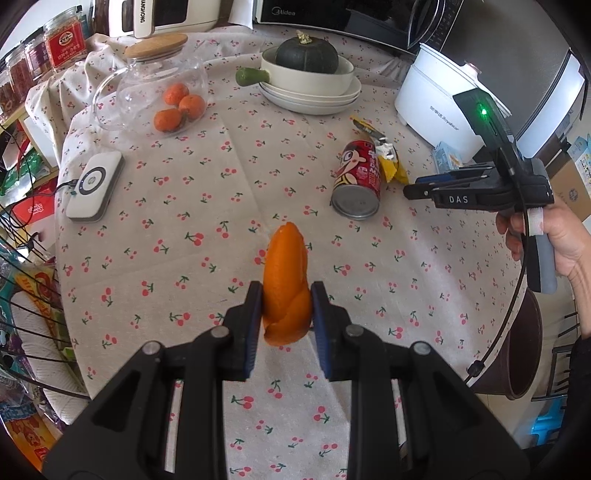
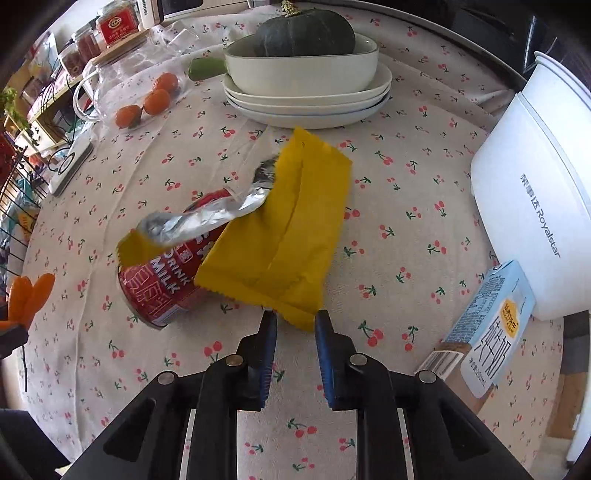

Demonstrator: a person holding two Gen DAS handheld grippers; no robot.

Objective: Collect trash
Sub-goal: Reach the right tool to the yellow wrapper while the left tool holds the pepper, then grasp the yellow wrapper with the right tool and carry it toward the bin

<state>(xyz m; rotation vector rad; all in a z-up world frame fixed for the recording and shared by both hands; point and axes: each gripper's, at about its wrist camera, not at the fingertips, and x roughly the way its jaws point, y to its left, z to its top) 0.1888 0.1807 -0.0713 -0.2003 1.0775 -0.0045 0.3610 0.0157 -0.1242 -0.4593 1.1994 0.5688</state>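
Observation:
My left gripper (image 1: 286,291) is shut on a curl of orange peel (image 1: 286,273), held just above the cherry-print tablecloth (image 1: 184,258). A red milk-drink can (image 2: 159,288) lies on its side, and a torn yellow wrapper (image 2: 291,221) with a silver lining leans over it. My right gripper (image 2: 293,317) points down at the wrapper's near corner. That corner lies in the narrow gap between the blue pads and still looks flat, not pinched. In the left wrist view the right gripper (image 1: 417,188) sits beside the can (image 1: 358,181), with a hand (image 1: 554,236) holding it.
A small milk carton (image 2: 491,325) lies by a white cooker (image 2: 535,206). Stacked plates (image 2: 306,107) carry a bowl with a dark squash (image 2: 303,33). A glass jug with tangerines (image 1: 177,107) and a white charger (image 1: 96,184) stand left. A brown bin (image 1: 524,350) is beyond the table's right edge.

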